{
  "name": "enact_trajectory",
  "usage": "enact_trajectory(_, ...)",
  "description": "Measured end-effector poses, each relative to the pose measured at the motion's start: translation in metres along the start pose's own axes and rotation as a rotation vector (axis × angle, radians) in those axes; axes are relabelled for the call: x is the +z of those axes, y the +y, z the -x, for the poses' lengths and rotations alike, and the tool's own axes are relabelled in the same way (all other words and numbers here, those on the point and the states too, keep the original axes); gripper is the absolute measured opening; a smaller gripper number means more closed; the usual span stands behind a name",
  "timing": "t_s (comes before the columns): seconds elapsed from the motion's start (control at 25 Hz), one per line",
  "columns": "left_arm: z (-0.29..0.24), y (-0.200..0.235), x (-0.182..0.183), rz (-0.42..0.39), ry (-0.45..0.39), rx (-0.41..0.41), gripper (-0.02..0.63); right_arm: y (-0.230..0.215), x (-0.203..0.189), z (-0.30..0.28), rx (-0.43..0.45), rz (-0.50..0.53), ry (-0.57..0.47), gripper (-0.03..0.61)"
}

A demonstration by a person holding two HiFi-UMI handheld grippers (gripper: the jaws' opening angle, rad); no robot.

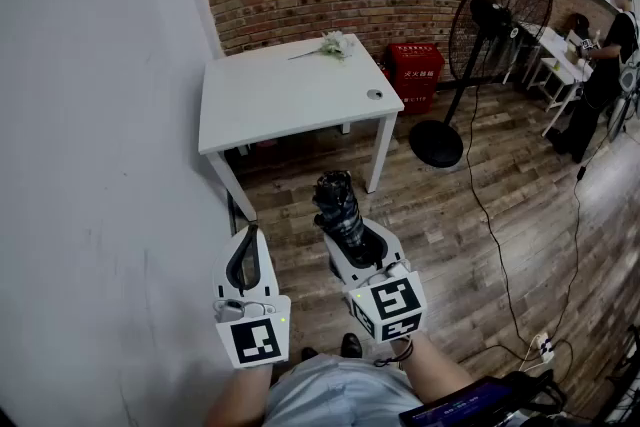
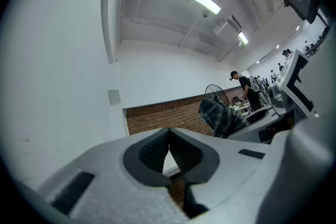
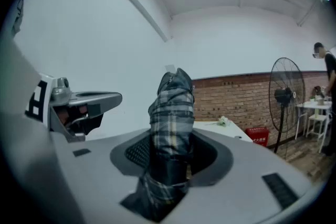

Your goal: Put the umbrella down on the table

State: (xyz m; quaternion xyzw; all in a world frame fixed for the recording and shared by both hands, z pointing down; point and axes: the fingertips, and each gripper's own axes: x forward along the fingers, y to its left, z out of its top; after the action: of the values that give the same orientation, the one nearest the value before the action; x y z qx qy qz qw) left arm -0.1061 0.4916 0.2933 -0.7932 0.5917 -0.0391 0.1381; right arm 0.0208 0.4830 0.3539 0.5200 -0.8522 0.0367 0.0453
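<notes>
A folded dark plaid umbrella (image 1: 336,202) sticks forward out of my right gripper (image 1: 352,243), whose jaws are shut on its lower part. In the right gripper view the umbrella (image 3: 171,107) rises upright between the dark pads (image 3: 137,153). My left gripper (image 1: 248,240) hangs beside it on the left, shut with nothing in it; its fingertips meet in the left gripper view (image 2: 168,136). The white table (image 1: 270,100) stands ahead against the white wall, well beyond both grippers. From the left gripper view the umbrella (image 2: 220,115) shows at the right.
A white flower (image 1: 333,43) and a small round thing (image 1: 374,95) lie on the table. A standing fan (image 1: 497,18) with a round base (image 1: 435,143), a red box (image 1: 416,70) and a floor cable (image 1: 490,215) are to the right. A person (image 1: 605,65) stands far right.
</notes>
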Motion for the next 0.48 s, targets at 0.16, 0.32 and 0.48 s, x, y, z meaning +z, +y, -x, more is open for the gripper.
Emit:
enact_trajectory(0.16,-0.004,-0.009,-0.001,0.005,0.003,0.001,0.006,-0.01,-0.002,0.004,-0.003,0.0,-0.003,0.181)
enact_trajectory(0.32,-0.011,-0.021,-0.003,-0.006,0.018,-0.006,0.006,-0.019,-0.001,0.008,0.013,-0.015,-0.02,0.183)
enact_trajectory(0.48,-0.021,-0.035,-0.005,-0.015,0.027,-0.007,0.006,-0.033,-0.005,0.009,0.019,-0.014,-0.018,0.183)
